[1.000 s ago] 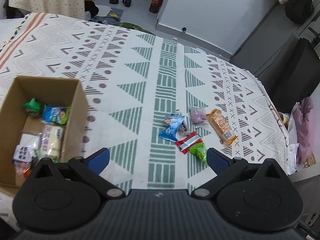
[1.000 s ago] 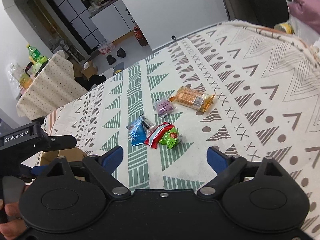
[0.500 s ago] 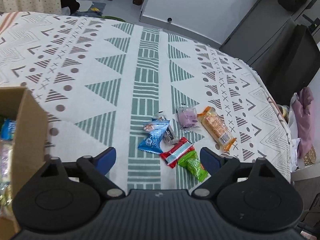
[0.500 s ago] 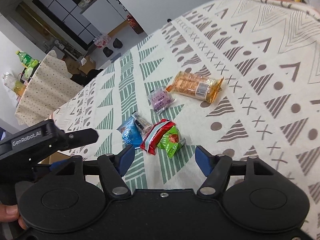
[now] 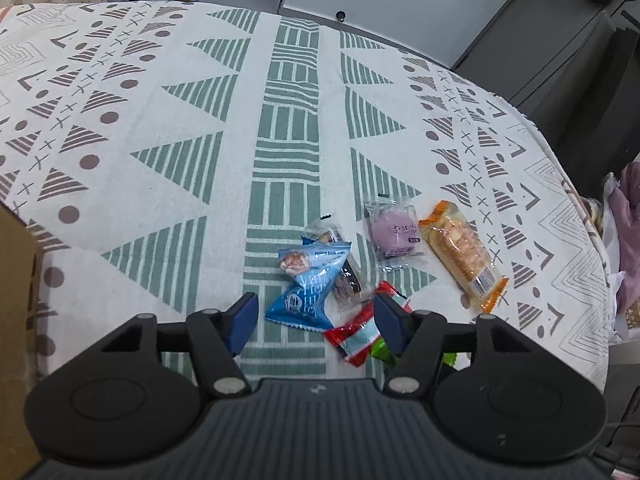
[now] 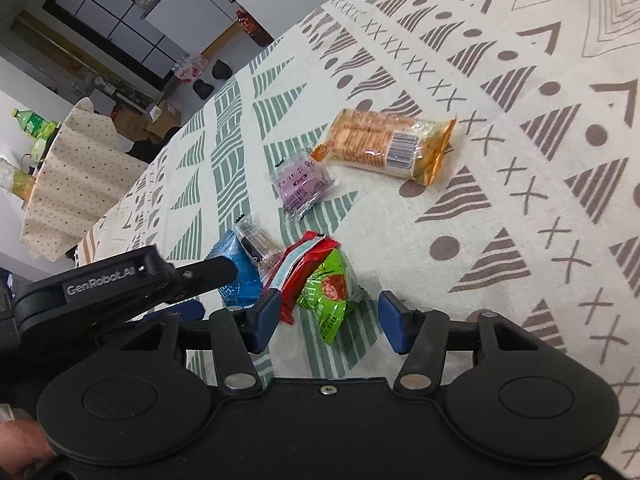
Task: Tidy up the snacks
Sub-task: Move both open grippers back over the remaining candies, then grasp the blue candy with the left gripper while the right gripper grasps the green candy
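Both of my grippers have come down and forward onto the snack pile since a second ago, my empty left gripper [image 5: 316, 316] spread wide around the blue twisted foil packet [image 5: 310, 284] and my empty right gripper [image 6: 326, 314] spread wide around the green crinkly packet [image 6: 328, 290]. Packets overlap here, so closing on the blue one could drag the red-and-white wrapper [image 5: 356, 334] touching my right finger, and my grippers, working just beside each other, could collide. Open patterned tablecloth [image 5: 160, 120] lies far and left toward the brown cardboard box [image 5: 16, 280], while the orange cracker pack [image 5: 464, 258] lies nearer the right edge.
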